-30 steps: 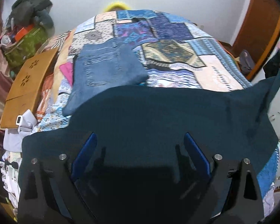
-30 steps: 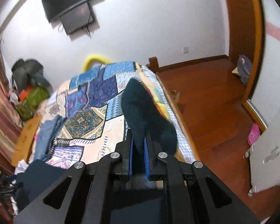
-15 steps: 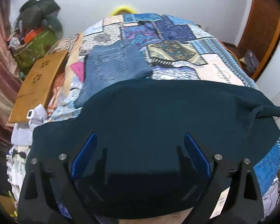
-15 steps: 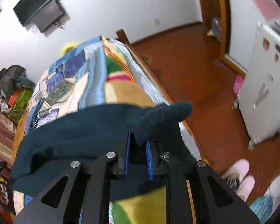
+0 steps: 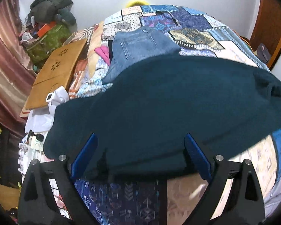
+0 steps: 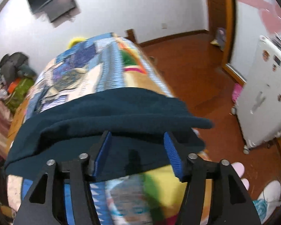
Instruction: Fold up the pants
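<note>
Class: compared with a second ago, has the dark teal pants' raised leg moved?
Yes. The dark teal pants have come down from standing upright to lying across the patchwork quilt.

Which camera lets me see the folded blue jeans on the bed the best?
The left wrist view. There the folded blue jeans lie in clear sight on the patchwork bedspread, back pockets showing, just behind the dark teal pants. The right wrist view shows the teal pants and the blurred bedspread, but no jeans that I can make out.

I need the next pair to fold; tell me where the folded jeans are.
In the left wrist view the jeans lie on the patchwork bedspread, up and left of centre, just beyond the dark teal pants, with a pink garment at their left edge.
</note>
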Demonstrator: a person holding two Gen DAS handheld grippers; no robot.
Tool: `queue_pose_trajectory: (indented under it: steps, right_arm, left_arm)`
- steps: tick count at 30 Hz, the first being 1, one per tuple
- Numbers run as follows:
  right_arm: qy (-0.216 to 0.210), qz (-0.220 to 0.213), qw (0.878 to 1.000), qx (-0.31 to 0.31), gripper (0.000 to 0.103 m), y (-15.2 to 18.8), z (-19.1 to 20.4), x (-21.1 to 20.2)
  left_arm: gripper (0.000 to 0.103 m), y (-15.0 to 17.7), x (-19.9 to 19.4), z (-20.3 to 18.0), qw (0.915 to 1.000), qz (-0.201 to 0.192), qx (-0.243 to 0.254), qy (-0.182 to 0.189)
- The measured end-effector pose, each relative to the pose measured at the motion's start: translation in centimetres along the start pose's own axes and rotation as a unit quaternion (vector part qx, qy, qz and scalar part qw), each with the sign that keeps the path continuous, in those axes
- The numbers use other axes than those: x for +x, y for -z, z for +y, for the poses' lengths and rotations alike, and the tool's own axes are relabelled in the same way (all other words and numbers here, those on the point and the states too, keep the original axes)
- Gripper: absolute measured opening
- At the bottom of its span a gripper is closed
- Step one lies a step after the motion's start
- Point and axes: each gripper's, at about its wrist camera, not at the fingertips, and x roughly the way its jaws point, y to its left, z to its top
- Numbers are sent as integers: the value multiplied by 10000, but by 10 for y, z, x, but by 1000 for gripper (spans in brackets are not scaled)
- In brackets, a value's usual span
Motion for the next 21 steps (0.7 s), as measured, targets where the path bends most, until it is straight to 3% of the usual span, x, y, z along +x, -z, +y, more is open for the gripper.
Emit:
queue_pose_trajectory:
  steps: [2, 5, 7, 12, 21]
  right_arm:
    - [-144, -44, 9996, -226, 58, 0, 17, 2]
    - [11, -67, 9984, -565, 68, 0, 33, 10]
    - [53, 10, 9983, -588, 68, -3, 35, 16]
    - [-182, 193, 9994, -236, 68, -12, 25, 26]
    - [581, 326, 9914, 1124, 68, -30, -56, 34]
  left_arm:
    - [100, 10, 2, -1, 10000, 71, 59, 18]
    - [101, 20, 5, -4, 9999, 43, 84, -36]
    - [103, 20, 6, -3, 10000, -21, 35, -77]
    - [103, 5, 15, -11, 9998, -53, 142, -119]
    - [103, -14, 24, -25, 9995, -167, 252, -62]
